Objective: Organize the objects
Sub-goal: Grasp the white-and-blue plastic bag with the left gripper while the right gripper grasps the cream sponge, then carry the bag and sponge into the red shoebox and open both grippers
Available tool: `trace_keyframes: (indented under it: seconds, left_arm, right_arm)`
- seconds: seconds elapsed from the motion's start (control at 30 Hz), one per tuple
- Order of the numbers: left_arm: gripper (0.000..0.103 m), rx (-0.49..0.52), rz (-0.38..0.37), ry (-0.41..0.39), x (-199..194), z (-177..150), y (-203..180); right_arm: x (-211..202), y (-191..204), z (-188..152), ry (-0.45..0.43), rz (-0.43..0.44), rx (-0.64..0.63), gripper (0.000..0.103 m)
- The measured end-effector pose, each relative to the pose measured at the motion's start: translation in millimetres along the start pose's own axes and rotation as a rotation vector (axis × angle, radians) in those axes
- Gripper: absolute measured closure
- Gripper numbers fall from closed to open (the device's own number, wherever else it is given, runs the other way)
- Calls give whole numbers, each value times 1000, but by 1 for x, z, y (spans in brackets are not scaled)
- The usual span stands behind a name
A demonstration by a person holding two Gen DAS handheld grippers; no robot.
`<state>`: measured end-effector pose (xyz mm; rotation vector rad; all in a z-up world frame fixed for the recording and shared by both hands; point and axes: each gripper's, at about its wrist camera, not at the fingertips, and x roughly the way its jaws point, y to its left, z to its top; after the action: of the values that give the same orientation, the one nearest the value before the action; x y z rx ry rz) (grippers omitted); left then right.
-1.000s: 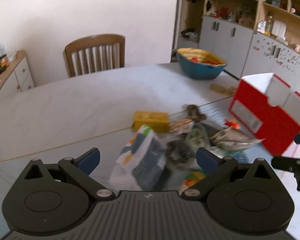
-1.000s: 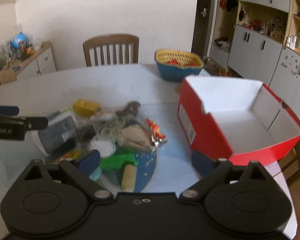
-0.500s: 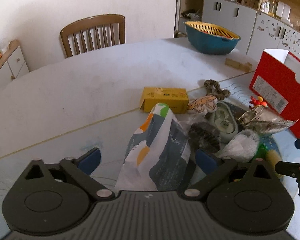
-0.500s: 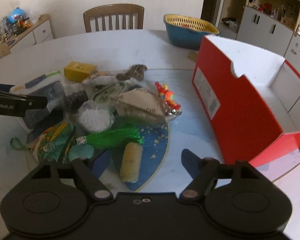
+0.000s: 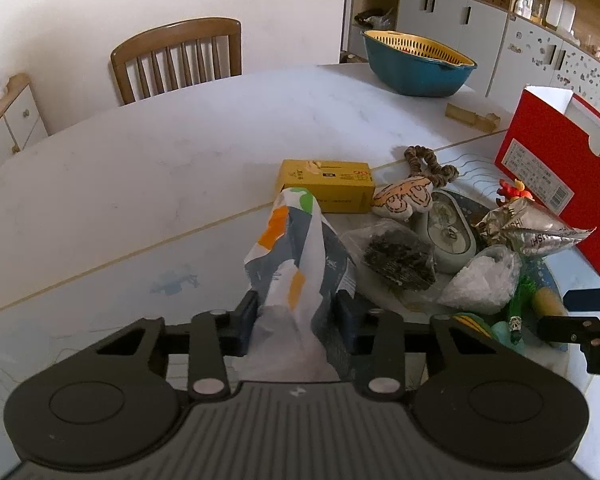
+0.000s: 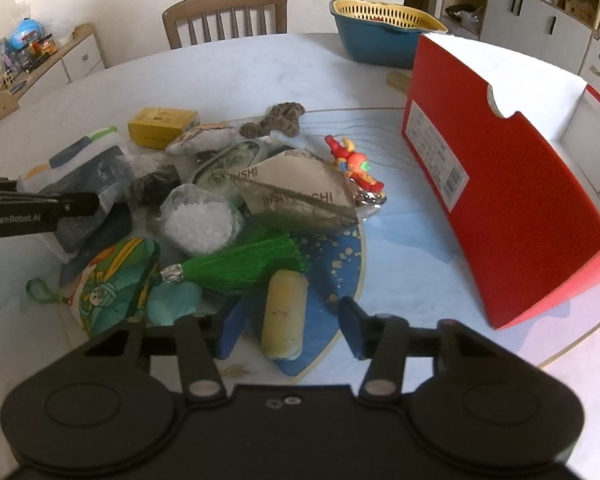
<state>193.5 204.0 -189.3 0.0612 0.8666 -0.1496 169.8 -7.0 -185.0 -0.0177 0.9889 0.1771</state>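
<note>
- The left gripper [image 5: 296, 320] has its fingers [image 5: 246, 322] closed on the near end of a white, grey and orange pouch [image 5: 296, 248], which lies on the counter [image 5: 140, 184] at the left edge of a heap of small things.
- The right gripper [image 6: 288, 332] has its fingers [image 6: 354, 330] spread open on either side of a pale yellow cylinder [image 6: 284, 314], not touching it.
- A red box [image 6: 512, 208] stands open to the right of the heap.

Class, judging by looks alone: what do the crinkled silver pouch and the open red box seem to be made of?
Crinkled silver pouch: probably metallised foil or plastic film, since it is shiny with sharp creases. Open red box: likely cardboard with a matte red outside and white inside; it has flat folded walls, a cut notch and a printed label.
</note>
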Motion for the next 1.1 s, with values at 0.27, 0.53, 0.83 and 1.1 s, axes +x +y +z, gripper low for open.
trace_keyframes:
  seconds: [0.27,0.53,0.83,1.1]
  left_arm:
    - [75,-15,17,-17,-12,-1,3]
    - [75,-47,10,-42,-43,3,4]
    - [75,-45,-37,-74,-88,13,-13]
    - [75,-19,-90,-141,-116,30,-49]
  right_arm:
    - [-2,-6,-2,17,22,55,84]
    - [-20,-11,-4,4,26,83,84]
    - [-68,-22,1,-43,35,105,84]
    - [-113,-34,17,-113,21,97,84]
